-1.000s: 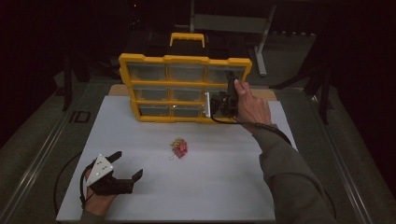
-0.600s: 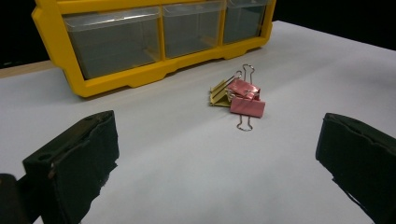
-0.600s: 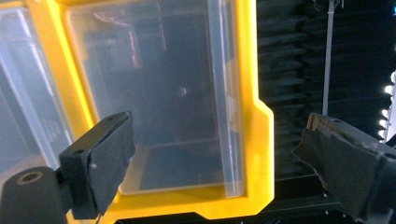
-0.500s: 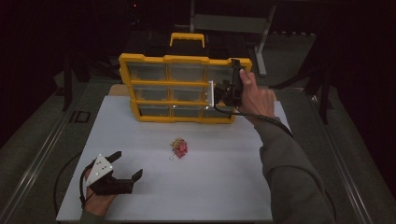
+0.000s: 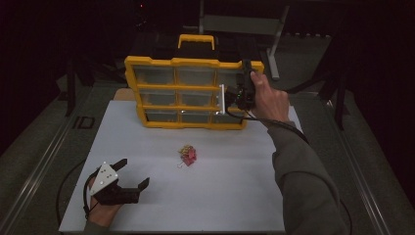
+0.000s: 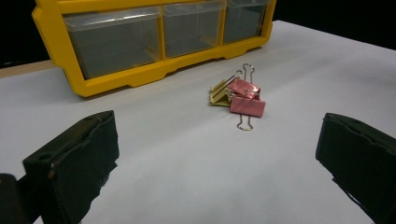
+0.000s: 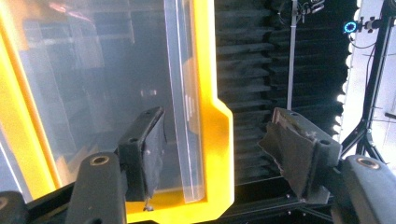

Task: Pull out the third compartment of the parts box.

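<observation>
A yellow organizer point(image 5: 191, 62) with clear drawers stands upright at the far side of the white board. My right gripper point(image 5: 241, 90) is at its upper right drawer. In the right gripper view its jaws point(image 7: 217, 126) straddle the yellow side edge point(image 7: 212, 140). One pad lies over the clear drawer front and the other stands off the edge. The jaws have just been closing and stay open around that edge. A small heap of pink and yellow binder clips point(image 5: 188, 154) point(image 6: 245, 100) lies mid-board. My left gripper point(image 5: 133, 172) point(image 6: 218, 140) rests open at the near left, aimed at the clips.
The white board point(image 5: 220, 196) covers a dark table with a metal rail point(image 5: 39, 166) along its left side. A grey stand point(image 5: 235, 22) rises behind the organizer. The organizer's bottom drawers point(image 6: 116, 42) look empty from the left gripper view.
My right hand has shifted slightly up along the organizer's right column toward its top corner. The left gripper and the clips have not moved.
</observation>
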A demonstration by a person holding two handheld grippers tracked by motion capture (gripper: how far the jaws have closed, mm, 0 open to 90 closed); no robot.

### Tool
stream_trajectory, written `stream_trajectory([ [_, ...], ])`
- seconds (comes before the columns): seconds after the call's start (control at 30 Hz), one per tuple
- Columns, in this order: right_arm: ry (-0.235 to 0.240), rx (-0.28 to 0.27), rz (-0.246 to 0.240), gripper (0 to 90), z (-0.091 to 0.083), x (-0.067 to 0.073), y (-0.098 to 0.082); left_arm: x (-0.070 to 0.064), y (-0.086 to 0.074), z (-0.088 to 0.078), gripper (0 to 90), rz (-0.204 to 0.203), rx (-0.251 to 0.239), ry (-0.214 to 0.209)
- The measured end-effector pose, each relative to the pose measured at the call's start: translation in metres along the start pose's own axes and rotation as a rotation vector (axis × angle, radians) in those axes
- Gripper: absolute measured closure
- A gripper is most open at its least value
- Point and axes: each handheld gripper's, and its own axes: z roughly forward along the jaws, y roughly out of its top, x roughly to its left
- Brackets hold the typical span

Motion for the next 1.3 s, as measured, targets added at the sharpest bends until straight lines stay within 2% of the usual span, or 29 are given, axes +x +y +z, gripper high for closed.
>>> stream_trajectory([
  [0.23,-0.019,0.026,-0.003,40.0,0.003,0.001,-0.004,0.0,0.0,0.0,0.0,0.0,0.001,0.001],
  [0.83,-0.076,0.012,-0.059,42.5,0.002,0.005,-0.006,0.0,0.0,0.0,0.0,-0.003,0.001,-0.003],
  [1.0,-0.048,0.007,-0.068,53.0,-0.003,0.006,-0.006,0.0,0.0,0.0,0.0,0.0,0.003,-0.004],
  [1.17,-0.03,0.001,-0.079,55.4,-0.008,0.004,-0.006,0.0,-0.001,0.001,0.0,-0.002,0.002,-0.003],
  [1.3,-0.004,-0.006,-0.075,62.4,-0.012,0.003,-0.006,0.0,-0.001,0.001,0.0,0.004,0.007,-0.005],
])
